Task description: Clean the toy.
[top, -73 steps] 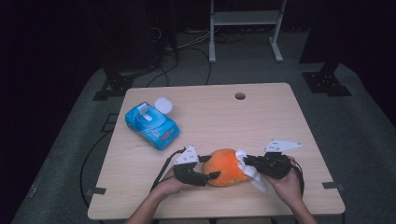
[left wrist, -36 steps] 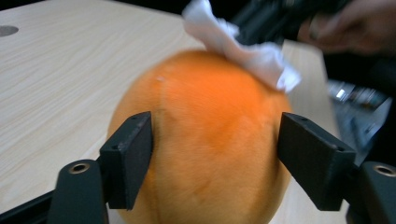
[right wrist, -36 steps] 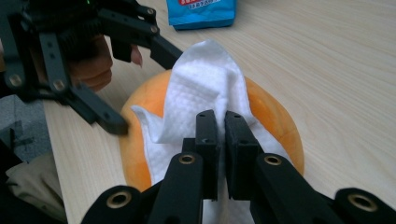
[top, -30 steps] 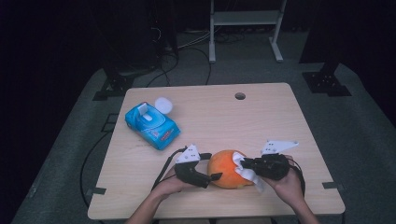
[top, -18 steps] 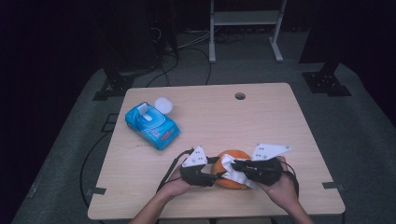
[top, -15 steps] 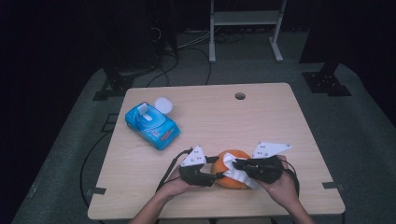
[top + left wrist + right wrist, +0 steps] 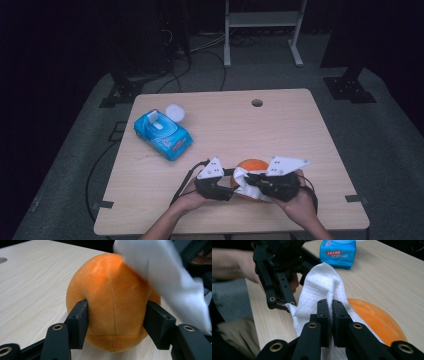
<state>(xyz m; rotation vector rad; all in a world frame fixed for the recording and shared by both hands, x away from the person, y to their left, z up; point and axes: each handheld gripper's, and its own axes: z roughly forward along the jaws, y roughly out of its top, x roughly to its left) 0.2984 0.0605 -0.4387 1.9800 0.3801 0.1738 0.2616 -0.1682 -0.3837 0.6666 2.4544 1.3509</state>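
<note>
An orange plush ball (image 7: 252, 165) rests on the wooden table (image 7: 300, 130) near its front edge. My left gripper (image 7: 227, 187) comes at it from the left. Its jaws have just been closing, and its pads (image 7: 80, 322) now press into both sides of the ball (image 7: 112, 302). From the right, my right gripper (image 7: 252, 181) is shut on a white wipe (image 7: 244, 180). The wipe (image 7: 322, 282) drapes over the near side of the ball (image 7: 374, 317), pinched in my right gripper (image 7: 331, 306). The wipe (image 7: 170, 285) also covers the ball's upper right in the left gripper view.
A blue pack of wipes (image 7: 162, 132) lies at the table's left, with a round white lid (image 7: 175, 112) beside it. The pack (image 7: 338, 252) sits beyond the ball. A small hole (image 7: 257, 103) is near the table's far edge. Both hands hold the grippers at the front edge.
My left gripper's jaws have closed onto the plush ball. My right gripper has carried the wipe left and slightly up across the ball.
</note>
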